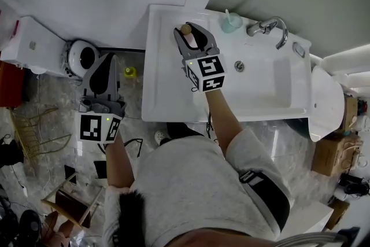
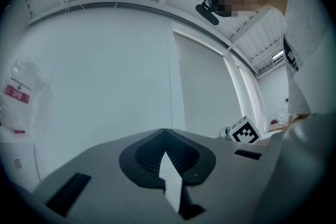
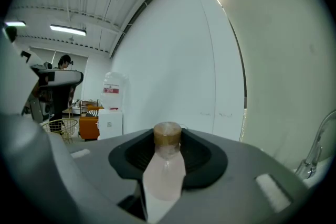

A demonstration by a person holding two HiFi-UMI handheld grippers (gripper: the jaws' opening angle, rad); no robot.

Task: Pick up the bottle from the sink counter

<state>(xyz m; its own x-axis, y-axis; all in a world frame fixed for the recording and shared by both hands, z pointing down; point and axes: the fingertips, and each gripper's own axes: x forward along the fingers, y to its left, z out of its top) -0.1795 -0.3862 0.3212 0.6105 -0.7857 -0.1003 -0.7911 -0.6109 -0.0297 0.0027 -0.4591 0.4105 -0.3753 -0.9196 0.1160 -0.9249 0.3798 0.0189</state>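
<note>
Right gripper view shows the right tool [image 3: 168, 136] gripping the bottle [image 3: 165, 178]; head view shows perhaps only its cap [image 1: 186, 28].

No legible txt anywhere; red label [image 3: 111, 90] on water jug [image 3: 114, 80] too blurry.

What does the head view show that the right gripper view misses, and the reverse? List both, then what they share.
Head view only: the sink basin with its drain, a teal cup, and the left gripper out over the floor. Right gripper view only: the ceiling lights and a person far off in the background. Both: the right gripper shut on the brown-capped bottle.
</note>
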